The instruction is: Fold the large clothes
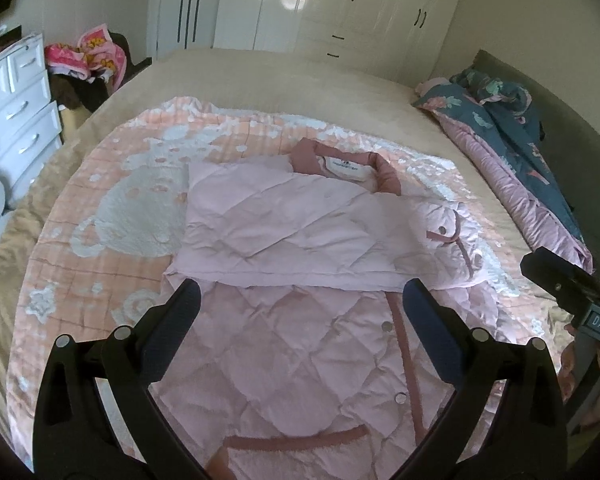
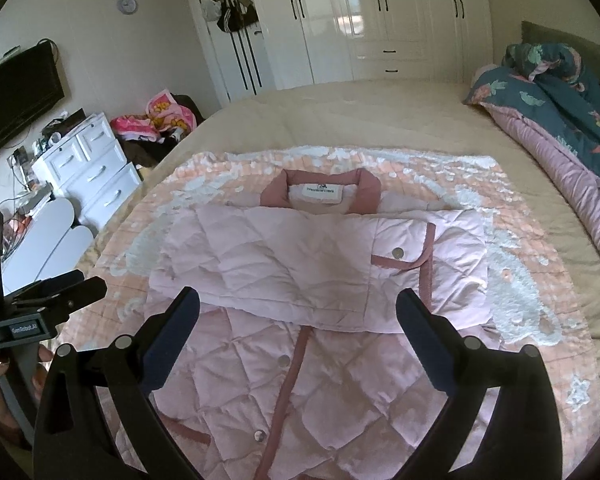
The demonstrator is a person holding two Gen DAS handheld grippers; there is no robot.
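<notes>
Two grippers hover above the near half of a pink quilted jacket (image 1: 300, 320), both with fingers spread wide and grasping nothing: the left gripper (image 1: 300, 300) and the right gripper (image 2: 298, 304) each frame the fold line where the sleeves have been laid across the chest. In the right wrist view the left gripper's body shows at the left edge, apart from the garment. The jacket lies front-up on a peach-and-white patterned blanket (image 1: 112, 216), its darker pink placket (image 2: 288, 384) with snap buttons running down the middle toward the cameras. Both sleeves are folded inward over the upper body, one overlapping the other; a cuff tab with a snap (image 2: 400, 256) sits on the right side of the fold. Beyond the sleeves, the dusty-pink collar (image 2: 320, 190) stands open around a white label. The blanket is spread on a bed with a beige sheet (image 2: 340, 116). Along the bed's right side lies a bunched duvet (image 2: 560, 120), teal floral on top and pink beneath, well apart from the jacket. To the left of the bed stands a white chest of drawers (image 2: 92, 176), and past it a heap of bright pink clothing (image 2: 160, 116) on a dark chair. White wardrobes (image 2: 380, 20) line the far wall.
</notes>
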